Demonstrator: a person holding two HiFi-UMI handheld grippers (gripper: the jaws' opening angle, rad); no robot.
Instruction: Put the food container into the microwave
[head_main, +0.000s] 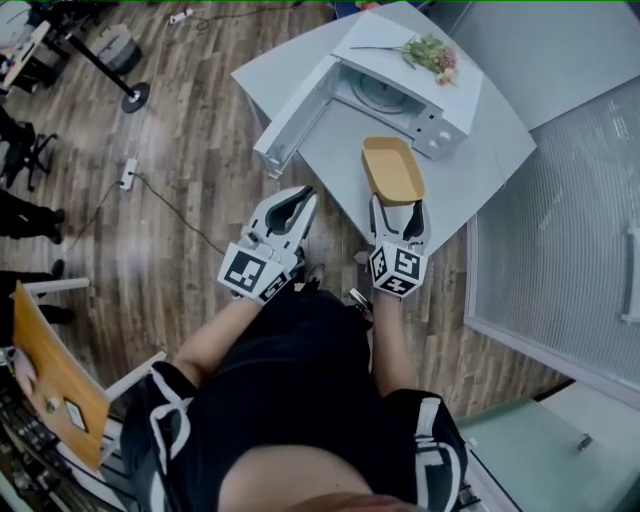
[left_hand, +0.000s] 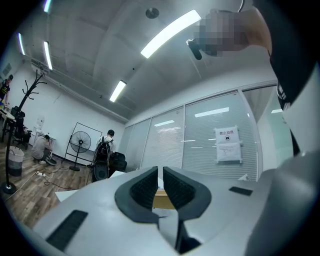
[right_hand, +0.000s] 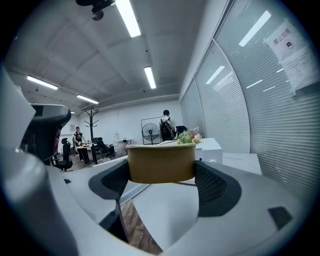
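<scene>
Head view: right gripper (head_main: 397, 207) grips near end of container (head_main: 392, 169), jaws spread to its width, pads against both sides. Container over table (head_main: 480, 170) by near edge, just short of microwave (head_main: 405, 85). Microwave at far edge, door (head_main: 295, 120) swung open toward left edge, flowers (head_main: 432, 55) on top. Left gripper (head_main: 292, 203) off table's left edge, over floor; jaws almost together, thin slit, nothing between.

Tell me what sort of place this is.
Probably an open-plan office or lab: glass partition walls, office chairs, a pedestal fan and strip ceiling lights.
</scene>
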